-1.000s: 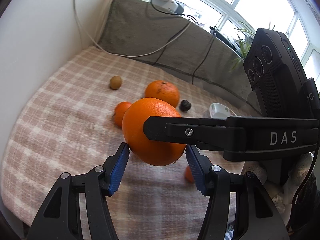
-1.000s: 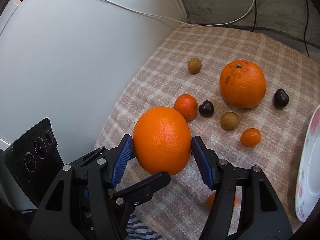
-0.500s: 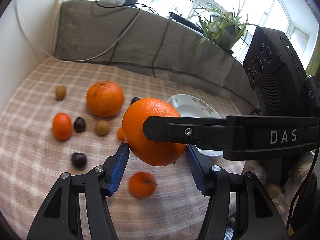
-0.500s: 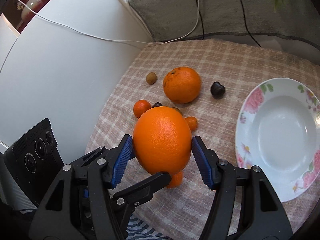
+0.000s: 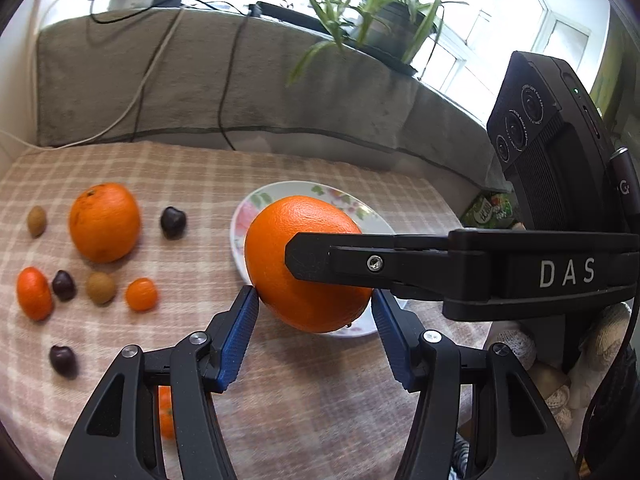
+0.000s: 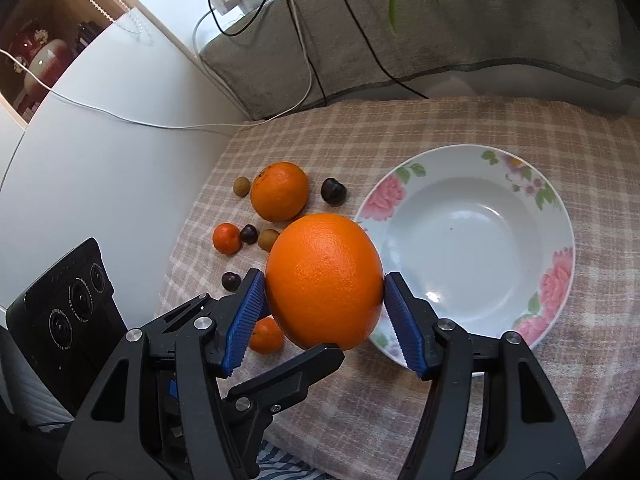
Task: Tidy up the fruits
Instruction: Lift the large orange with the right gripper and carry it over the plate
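Fruit lies scattered at the left of both views on your checked cloth (image 5: 320, 392): a small brown fruit (image 5: 36, 221), a second large orange (image 5: 104, 222), a dark cherry-like fruit (image 5: 173, 222), two mandarins (image 5: 34, 293) and more small pieces, all apart from one another. White and black cables (image 6: 304, 60) hang over the grey fabric-covered ledge (image 5: 200, 92) along the top, and a potted plant (image 5: 384, 20) stands at upper centre in the left view.

At centre, your large orange (image 6: 324, 280), round with pebbled skin, is off the cloth, just left of the bowl. Your right gripper (image 6: 322, 316) clamps it between ribbed blue pads (image 6: 244, 320). In the left view your left gripper (image 5: 314, 340) has one pad touching the orange; whether it grips, you cannot tell, since the right gripper's black finger crosses in front.

Right of centre sits a shallow white bowl (image 6: 560, 264) with pink flowers on its rim, holding nothing.
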### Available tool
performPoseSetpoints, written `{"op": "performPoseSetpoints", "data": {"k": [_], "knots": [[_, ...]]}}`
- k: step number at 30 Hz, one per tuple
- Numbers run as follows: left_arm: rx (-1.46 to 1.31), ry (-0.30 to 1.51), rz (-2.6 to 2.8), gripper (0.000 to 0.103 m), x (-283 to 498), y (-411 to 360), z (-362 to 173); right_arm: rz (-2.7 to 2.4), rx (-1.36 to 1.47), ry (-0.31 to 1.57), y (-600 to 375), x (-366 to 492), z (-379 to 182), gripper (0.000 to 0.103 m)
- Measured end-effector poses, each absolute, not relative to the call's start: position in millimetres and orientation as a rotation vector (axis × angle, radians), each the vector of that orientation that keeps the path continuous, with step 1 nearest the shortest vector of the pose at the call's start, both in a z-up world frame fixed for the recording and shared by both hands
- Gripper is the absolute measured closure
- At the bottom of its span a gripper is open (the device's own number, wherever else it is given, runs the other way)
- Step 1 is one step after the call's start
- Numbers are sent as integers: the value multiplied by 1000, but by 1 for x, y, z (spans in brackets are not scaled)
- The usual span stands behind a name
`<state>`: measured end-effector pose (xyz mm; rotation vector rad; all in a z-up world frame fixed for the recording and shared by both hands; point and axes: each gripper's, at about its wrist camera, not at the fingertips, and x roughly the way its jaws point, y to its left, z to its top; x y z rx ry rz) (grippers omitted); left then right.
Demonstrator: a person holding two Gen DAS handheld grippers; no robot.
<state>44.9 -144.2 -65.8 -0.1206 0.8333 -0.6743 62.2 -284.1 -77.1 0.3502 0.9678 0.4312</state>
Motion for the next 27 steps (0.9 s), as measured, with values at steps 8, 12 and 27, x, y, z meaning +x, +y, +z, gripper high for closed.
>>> {"op": "performPoseSetpoints", "data": {"k": [8, 12, 27], "knots": [[-85, 856, -717, 44, 53, -177, -72, 376, 396, 962, -317, 62, -85, 39], [-79, 868, -723, 44, 56, -186, -76, 365, 414, 967, -328, 64, -90, 38], [-66, 861, -731, 47, 56, -189, -80, 333, 444, 944, -338, 65, -92, 38]]}}
